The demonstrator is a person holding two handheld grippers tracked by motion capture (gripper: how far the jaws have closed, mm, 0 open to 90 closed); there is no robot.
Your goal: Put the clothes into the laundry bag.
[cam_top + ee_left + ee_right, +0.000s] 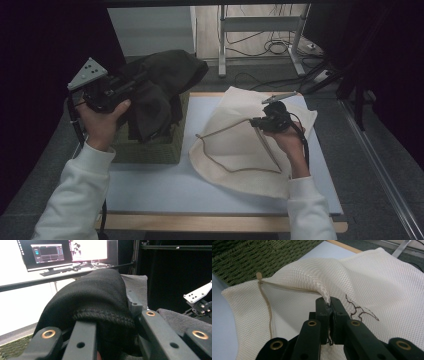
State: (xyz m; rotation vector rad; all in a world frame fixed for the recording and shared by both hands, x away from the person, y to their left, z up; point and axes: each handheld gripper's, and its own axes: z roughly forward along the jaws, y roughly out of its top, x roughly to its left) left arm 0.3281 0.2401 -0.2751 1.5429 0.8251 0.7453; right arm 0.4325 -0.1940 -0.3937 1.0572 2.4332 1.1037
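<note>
A dark knitted garment (167, 75) hangs over a green woven basket (150, 147) at the left of the table. My left gripper (142, 82) is shut on a fold of it. In the left gripper view, the black knit (100, 290) bulges between the jaws of that gripper (112, 320). A cream mesh laundry bag (235, 150) lies on the pale mat to the right. My right gripper (257, 121) is shut on the bag's upper edge and holds it raised. In the right gripper view the mesh (374, 277) is pinched in the gripper (330, 303), and the zipper (269, 312) runs down the left.
The pale mat (150, 190) covers a wooden table with its front edge (200, 222) near me. Behind the table stand a metal frame (260, 30) and floor cables. Monitors (47, 253) show past the garment, and the right gripper's grey plate (197, 293) is off to the side.
</note>
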